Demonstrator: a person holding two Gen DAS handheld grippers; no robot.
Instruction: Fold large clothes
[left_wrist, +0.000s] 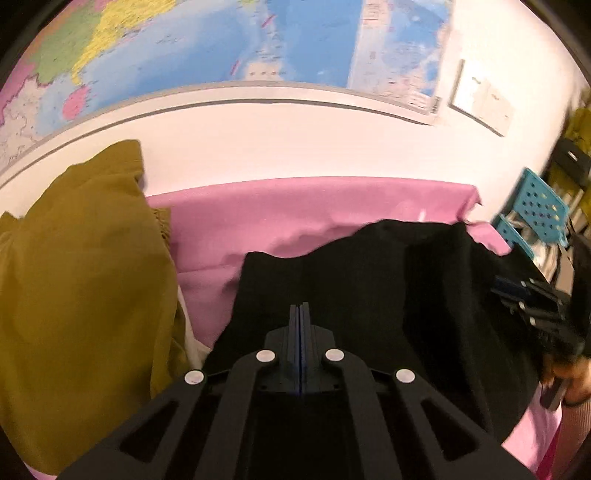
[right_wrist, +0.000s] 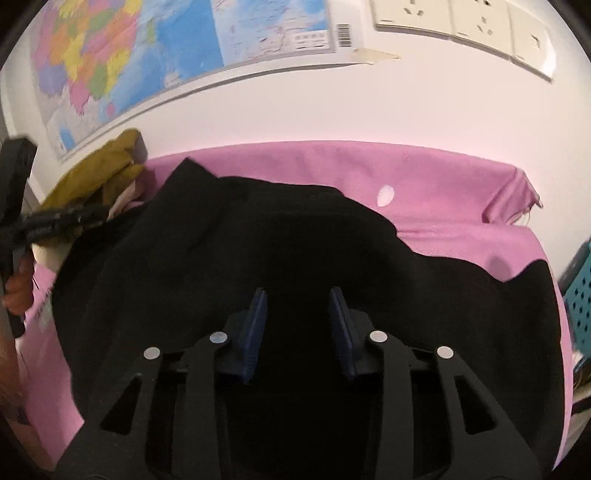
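Beneath both claws, a black garment (right_wrist: 258, 240) lay loosely heaped on the pink-covered bench (right_wrist: 443, 192). Its edges were uneven and no tidy fold showed, so the folding seemed barely begun. The left claw (left_wrist: 300, 314) was clenched; whether cloth sat between its pads was unclear. The right claw (right_wrist: 297, 314) stood released over the fabric. Left of the left claw lay a mustard garment (left_wrist: 81, 277), unfolded.

A black garment (right_wrist: 258, 251) lies rumpled across the pink-covered table (right_wrist: 443, 192).
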